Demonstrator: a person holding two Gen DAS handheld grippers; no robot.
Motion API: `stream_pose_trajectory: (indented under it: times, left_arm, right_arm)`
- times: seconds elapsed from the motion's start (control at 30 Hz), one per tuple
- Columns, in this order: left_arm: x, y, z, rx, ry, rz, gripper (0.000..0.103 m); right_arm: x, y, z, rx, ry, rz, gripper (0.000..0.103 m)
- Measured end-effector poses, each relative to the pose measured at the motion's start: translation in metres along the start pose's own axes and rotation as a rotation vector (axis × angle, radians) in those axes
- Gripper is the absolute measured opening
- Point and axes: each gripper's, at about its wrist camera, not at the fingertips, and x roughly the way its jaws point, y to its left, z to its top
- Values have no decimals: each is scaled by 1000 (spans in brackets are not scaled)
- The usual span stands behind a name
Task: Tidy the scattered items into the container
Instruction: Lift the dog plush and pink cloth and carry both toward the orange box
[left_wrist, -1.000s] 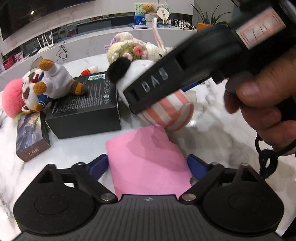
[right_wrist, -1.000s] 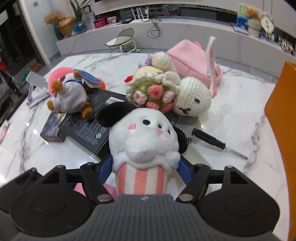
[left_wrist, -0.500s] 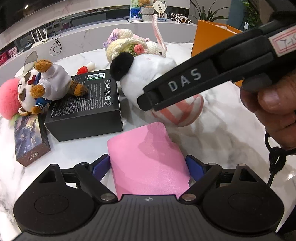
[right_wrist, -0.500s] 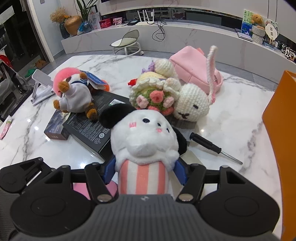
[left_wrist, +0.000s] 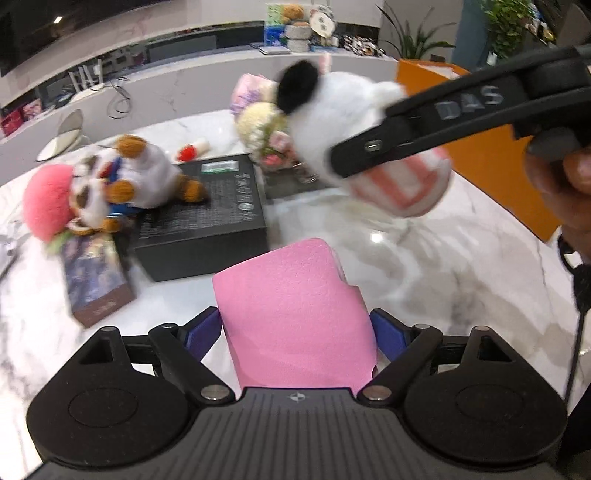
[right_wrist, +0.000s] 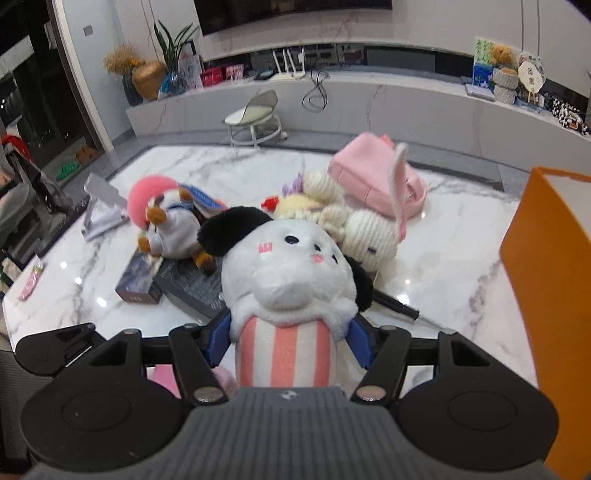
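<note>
On my far left, the pink-haired doll (left_wrist: 48, 206) and the brown bear in white (left_wrist: 147, 173) lie on the marble table (left_wrist: 424, 280) against the black box (left_wrist: 207, 218), with a dark printed carton (left_wrist: 96, 280) just beside it. My left gripper (left_wrist: 295, 328) is closed on a pink foam-like block (left_wrist: 295, 314), pinched across its width and pointing forward.

Next over, my right gripper (right_wrist: 286, 338) is clamped on the striped base of the white plush with black ears (right_wrist: 288, 280), which stands upright, long axis away from me, clear of the table. Behind it lie the crocheted bunny (right_wrist: 369, 236), a pink pouch (right_wrist: 373, 177) and a screwdriver (right_wrist: 399, 306).

The orange container (right_wrist: 554, 295) stands to the right of both grippers; the right one is nearer, so I judge the plush should go in ahead of the block.
</note>
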Motion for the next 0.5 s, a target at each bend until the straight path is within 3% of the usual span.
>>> stream_pose_trajectory:
  times: [0.13,0.2,0.27,0.3,0.5]
  left_arm:
    - [-26,13,-7,-59,-24,30,100]
    - [-45,19,-13,-97,-41,52,94]
    - [-60,27,-17,-164,-41,44,41]
    - [-67,30,-15,-200,-23,59,37]
    - [-86,33,8,-197,-30,117,37]
  right_arm:
    - [-19,-4,1,6,-32,-1,66]
    - [-31,-9,-2,11,-36,-3,66]
    - [-50,-14,-3,5,-57,-3,66]
    - [-62,-17,-1,0,-76,-7,66]
    - [-122,-43,26,18,-203,-35,66]
